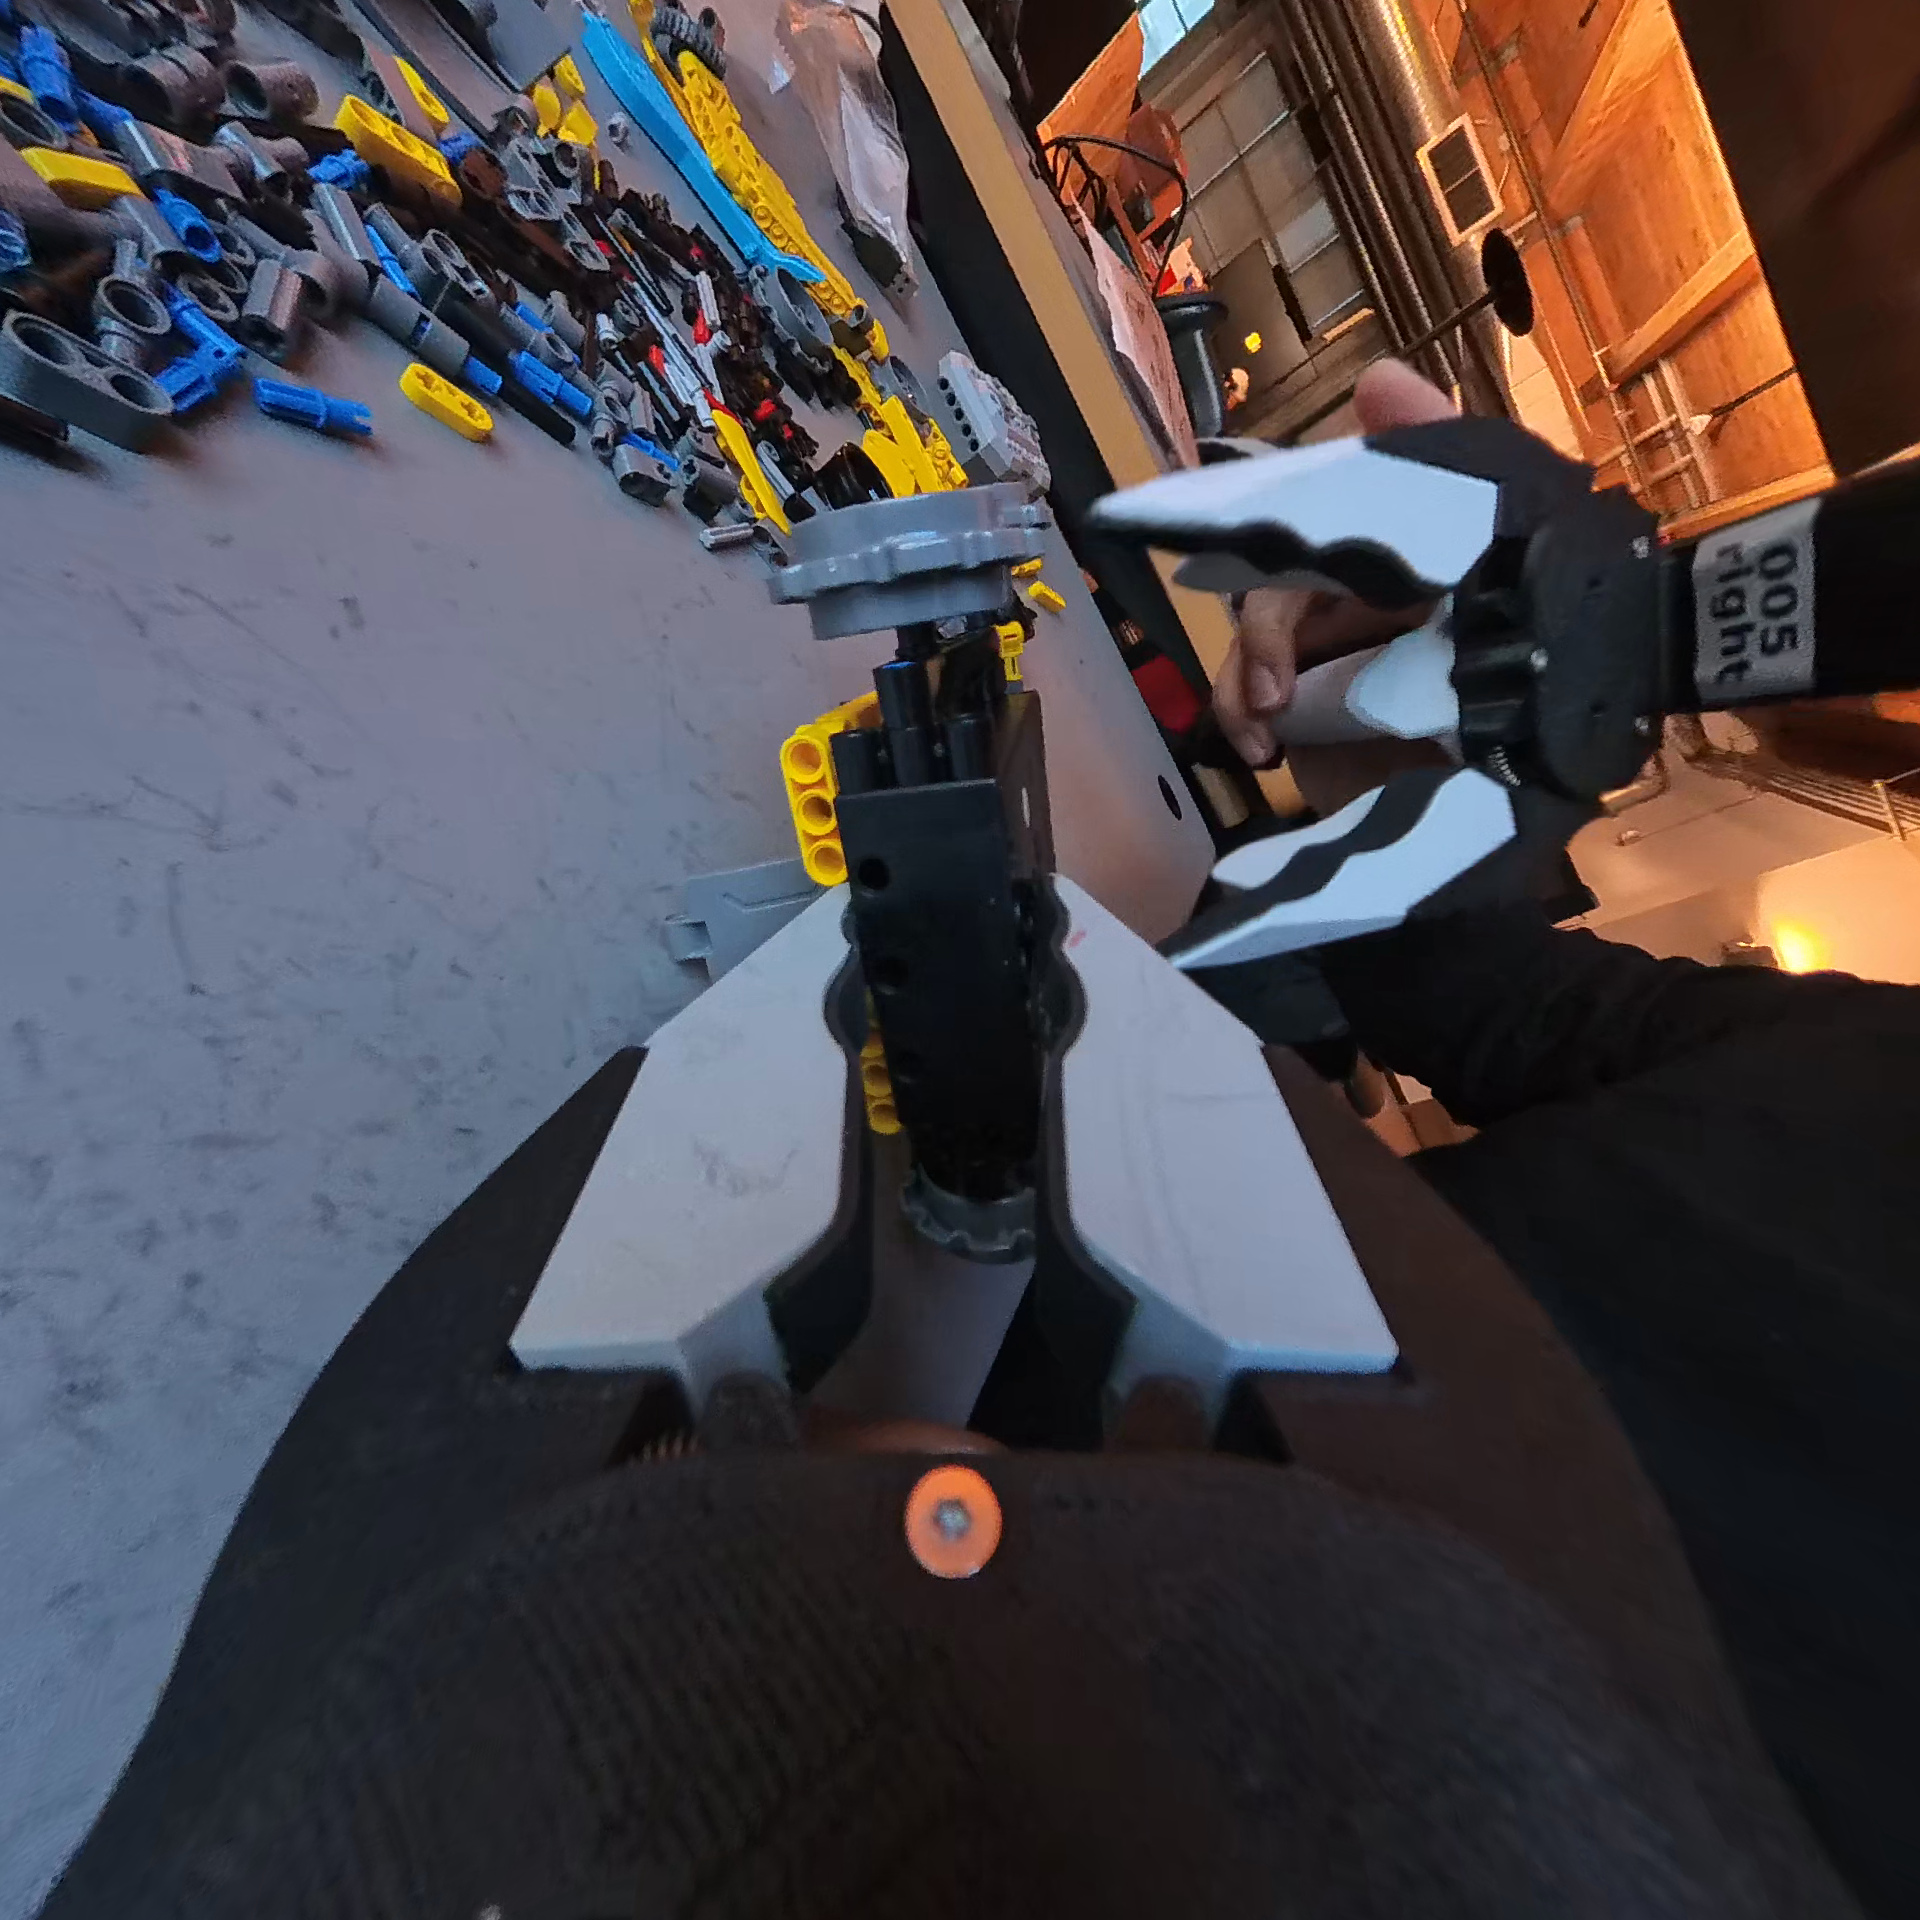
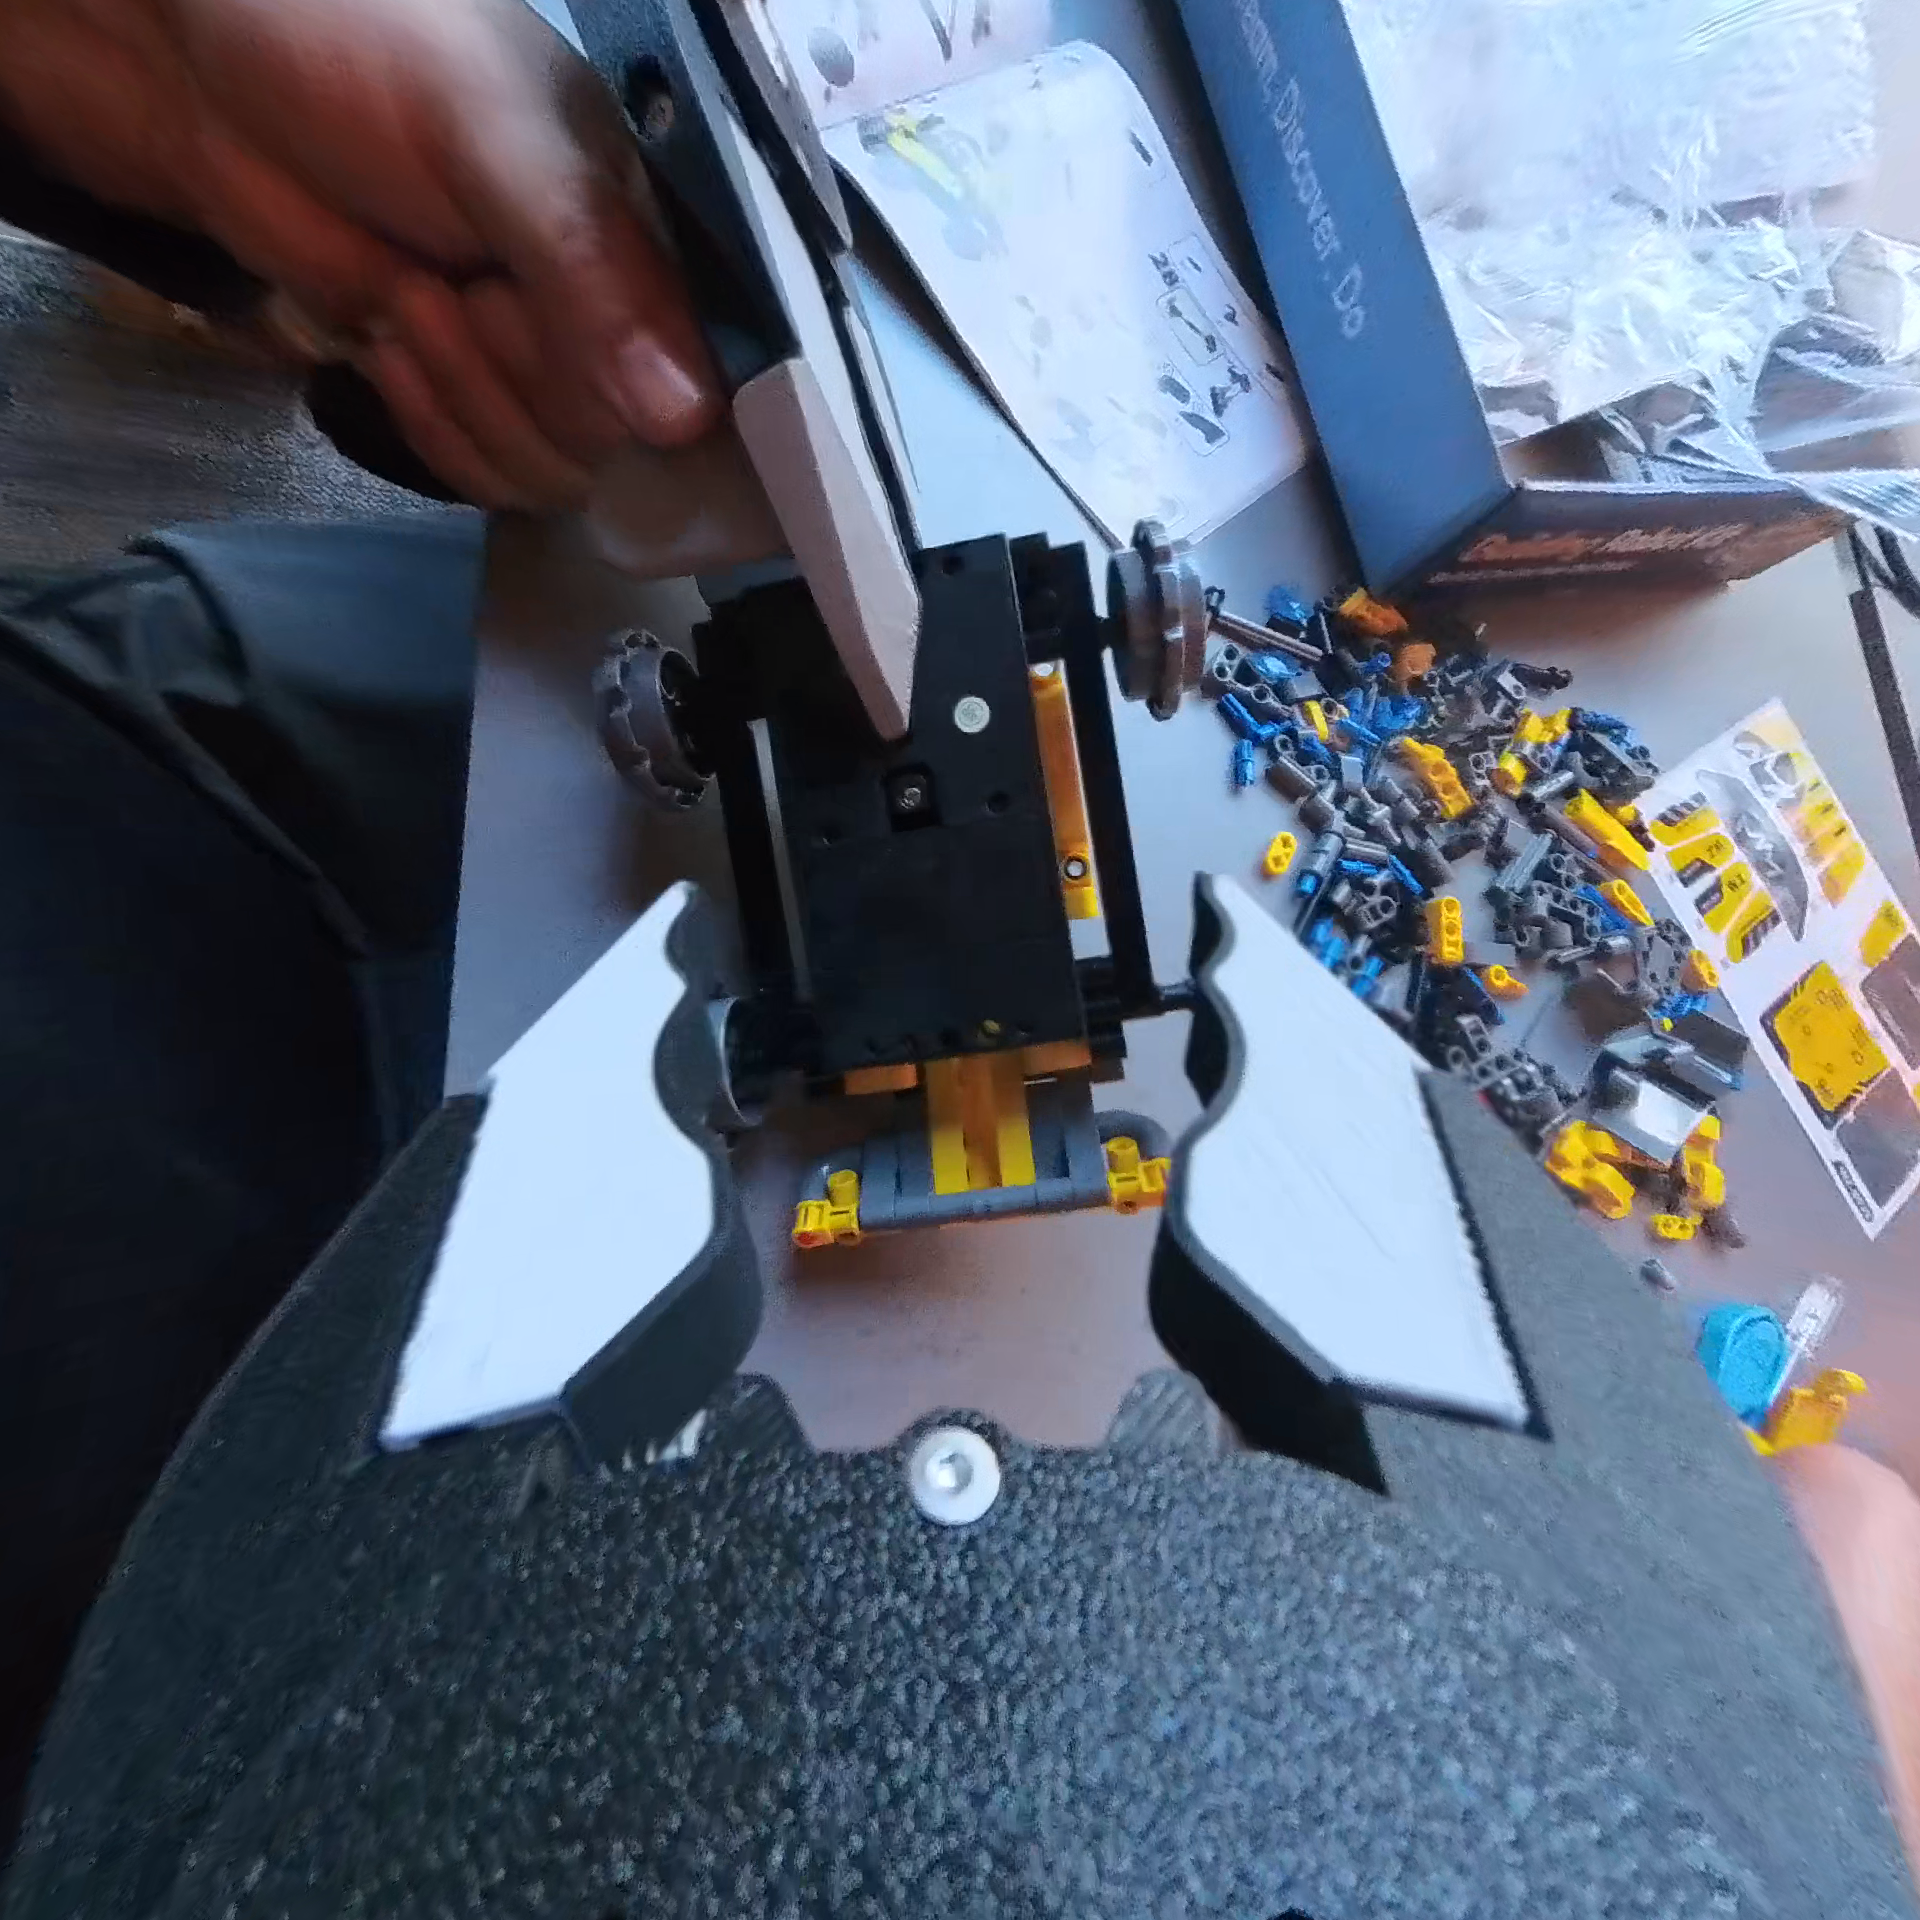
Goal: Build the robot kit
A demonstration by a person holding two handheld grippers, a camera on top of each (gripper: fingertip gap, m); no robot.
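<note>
My left gripper (image 1: 951,925) is shut on a black and yellow toy-brick vehicle chassis (image 1: 935,966) and holds it on edge above the grey table (image 1: 312,935). A grey wheel hub (image 1: 904,561) sticks out at its far end. My right gripper (image 2: 940,904) is open, and its fingers straddle the near end of the chassis (image 2: 945,831) without touching it. In the right wrist view the left gripper (image 2: 883,707) clamps the chassis from the upper left, with grey hubs (image 2: 1153,634) on the axle ends. The right gripper also shows open in the left wrist view (image 1: 1138,738), to the right of the chassis.
A pile of loose blue, yellow, grey and black pieces (image 2: 1455,831) lies right of the chassis; it also shows in the left wrist view (image 1: 468,260). A sticker sheet (image 2: 1818,956), an open instruction booklet (image 2: 1091,260), a dark box (image 2: 1403,312) and plastic bags (image 2: 1662,208) lie beyond. The gap from one gripper's tips to the other's is roughly 5 centimetres.
</note>
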